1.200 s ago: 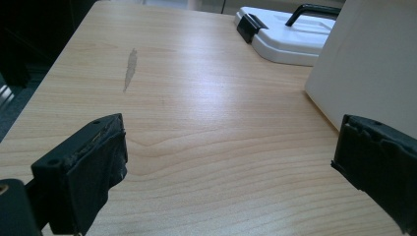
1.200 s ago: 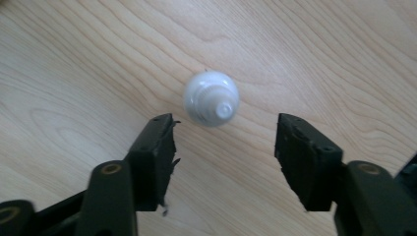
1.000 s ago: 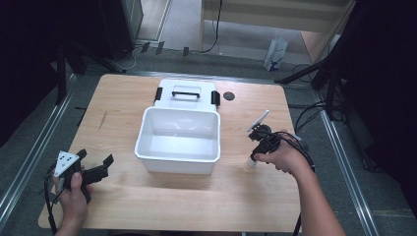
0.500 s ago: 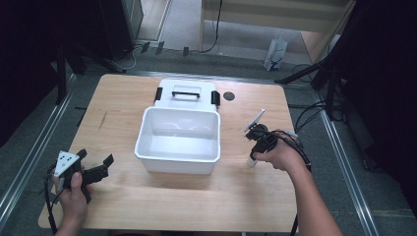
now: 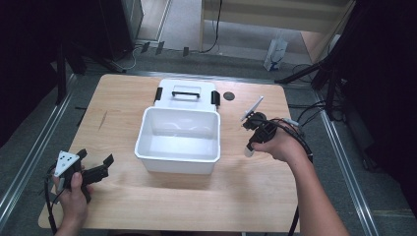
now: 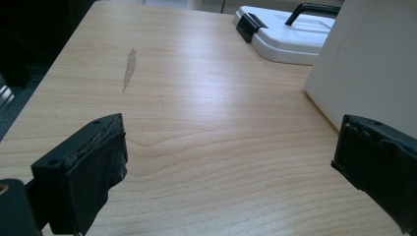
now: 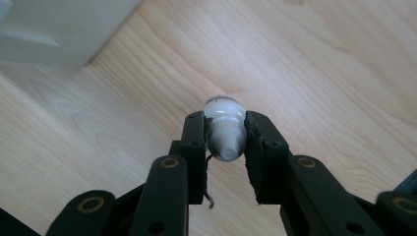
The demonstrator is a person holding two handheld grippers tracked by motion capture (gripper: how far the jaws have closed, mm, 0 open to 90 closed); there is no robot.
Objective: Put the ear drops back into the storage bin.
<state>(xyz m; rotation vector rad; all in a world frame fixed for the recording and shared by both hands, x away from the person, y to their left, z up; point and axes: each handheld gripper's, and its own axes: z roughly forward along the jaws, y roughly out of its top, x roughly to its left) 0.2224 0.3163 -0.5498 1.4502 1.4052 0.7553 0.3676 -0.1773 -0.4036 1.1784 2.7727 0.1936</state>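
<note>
Right gripper (image 7: 224,142): fingers clamped on a small white bottle (image 7: 224,132), beside a white plastic bin (image 5: 178,140). Left gripper (image 6: 231,167): fingers wide apart, empty. Tabletop (image 5: 118,123): pale woodgrain.

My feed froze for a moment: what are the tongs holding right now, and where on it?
The right tongs clamp a small white bottle by its neck, just below the cap. The left tongs are open, holding nothing.
</note>
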